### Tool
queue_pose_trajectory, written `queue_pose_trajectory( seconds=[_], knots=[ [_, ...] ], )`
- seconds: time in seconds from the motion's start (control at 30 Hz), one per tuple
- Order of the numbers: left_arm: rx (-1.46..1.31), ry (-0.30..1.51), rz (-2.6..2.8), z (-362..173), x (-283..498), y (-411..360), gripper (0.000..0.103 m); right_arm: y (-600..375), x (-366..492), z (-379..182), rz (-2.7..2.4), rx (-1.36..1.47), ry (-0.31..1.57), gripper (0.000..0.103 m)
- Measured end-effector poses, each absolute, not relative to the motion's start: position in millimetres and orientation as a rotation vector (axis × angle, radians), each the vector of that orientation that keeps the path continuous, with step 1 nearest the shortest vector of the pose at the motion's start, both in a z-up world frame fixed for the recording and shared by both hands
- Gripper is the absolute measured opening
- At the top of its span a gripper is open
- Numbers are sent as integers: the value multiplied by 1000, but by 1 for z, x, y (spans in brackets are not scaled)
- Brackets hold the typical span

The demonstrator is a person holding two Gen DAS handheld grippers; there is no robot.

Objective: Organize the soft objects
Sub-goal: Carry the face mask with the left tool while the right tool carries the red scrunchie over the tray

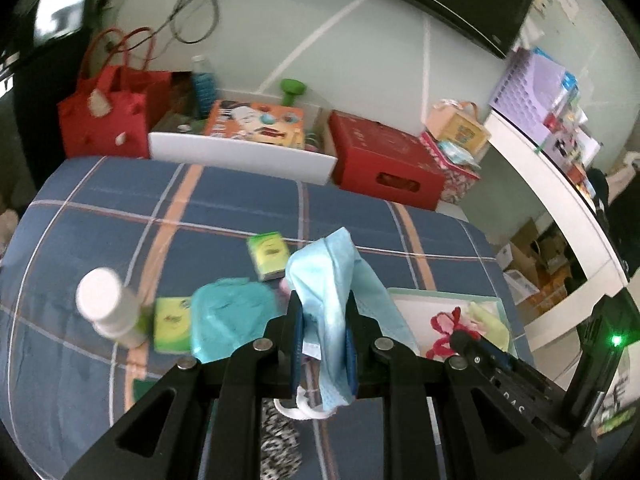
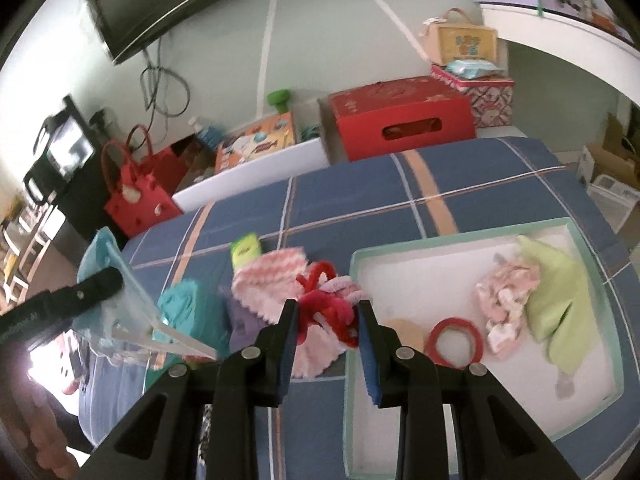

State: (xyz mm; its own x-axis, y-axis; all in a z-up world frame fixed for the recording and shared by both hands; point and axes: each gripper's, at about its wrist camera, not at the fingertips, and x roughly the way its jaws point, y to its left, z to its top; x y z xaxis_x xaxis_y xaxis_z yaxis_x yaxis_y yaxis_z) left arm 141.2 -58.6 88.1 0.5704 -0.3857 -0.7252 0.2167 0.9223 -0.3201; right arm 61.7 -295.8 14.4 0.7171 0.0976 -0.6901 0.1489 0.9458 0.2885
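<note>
The left gripper (image 1: pixel 323 320) has its jaws closed tight on a light blue face mask (image 1: pixel 328 280), held up over the plaid blanket (image 1: pixel 224 200), its white ear loop dangling below the fingers. The right gripper (image 2: pixel 329 320) stands partly open, its pads pressed on a red and pink fuzzy bundle (image 2: pixel 326 306) lifted just left of the shallow green-rimmed box (image 2: pixel 452 236). One box; inside lie one green cloth (image 2: pixel 556 312), one pink patterned cloth (image 2: pixel 506 300) and one red tape ring (image 2: pixel 454 340). On the blanket: two green tissue packs (image 1: pixel 269 255), one white bottle (image 1: pixel 108 304), one teal cloth (image 1: pixel 228 320), one pink knitted cloth (image 2: pixel 272 276). The pack labels are too blurred to read
</note>
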Motion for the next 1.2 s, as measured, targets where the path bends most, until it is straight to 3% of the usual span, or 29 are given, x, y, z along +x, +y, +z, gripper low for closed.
queue_pose_trajectory(
  seconds=[1.2],
  knots=[
    [57, 1010, -685, 27, 114, -212, 18, -434, 12, -19, -493, 456, 780, 31]
  ],
)
